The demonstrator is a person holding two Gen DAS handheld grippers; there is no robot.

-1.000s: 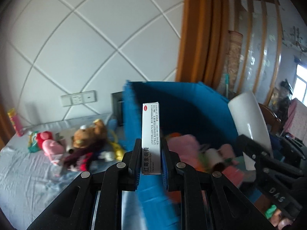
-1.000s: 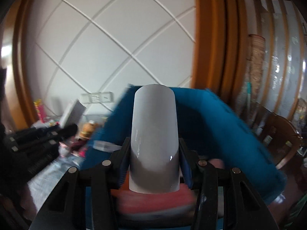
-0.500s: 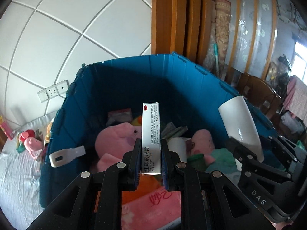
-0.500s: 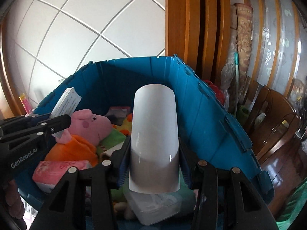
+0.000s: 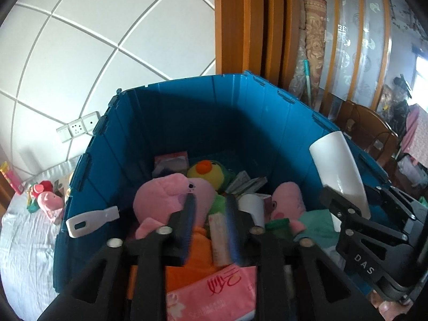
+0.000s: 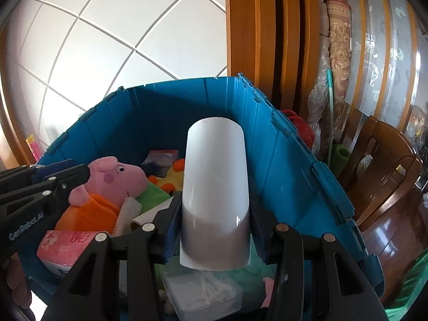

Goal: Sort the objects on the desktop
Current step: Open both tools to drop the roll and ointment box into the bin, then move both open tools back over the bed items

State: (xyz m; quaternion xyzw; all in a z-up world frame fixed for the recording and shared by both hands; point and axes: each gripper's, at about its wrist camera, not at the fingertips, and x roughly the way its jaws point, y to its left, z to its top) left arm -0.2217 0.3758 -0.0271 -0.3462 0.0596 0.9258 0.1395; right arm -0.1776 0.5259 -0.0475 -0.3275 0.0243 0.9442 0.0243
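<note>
The left tongs (image 5: 208,214) hung over the open blue crate (image 5: 203,112) with their jaws spread and nothing between them. Directly below the gap, a small white box (image 5: 219,238) lay blurred among the crate's contents, resting against the orange clothing of a large pink pig plush (image 5: 163,200); in the right wrist view the same box (image 6: 127,215) leaned on that plush (image 6: 117,179), tilted, well apart from the left tongs (image 6: 80,174). The right tongs (image 6: 214,214) were pinching a white cup (image 6: 215,187) held upside down, its closed base pointing away from the camera and its rim towards it, both blue pads pressed against its sides. From the left wrist view that cup (image 5: 339,171) stood tilted above the crate's right side, clamped in the right tongs (image 5: 347,203). Inside the crate lay a yellow and green duck plush (image 5: 207,172), a second, smaller pink pig plush (image 5: 287,200), a white paper cup (image 5: 252,208) on its side, a pink tissue pack (image 5: 214,294) near the front and a clear plastic box (image 6: 203,294) beneath the right tongs. A white strap tab (image 5: 92,218) hung from the crate's left wall. Outside the crate to the left, a few plush toys (image 5: 45,198) sat on a white-covered desk (image 5: 24,246), below a wall socket (image 5: 76,127). A wooden chair (image 6: 388,176) stood to the right.
</note>
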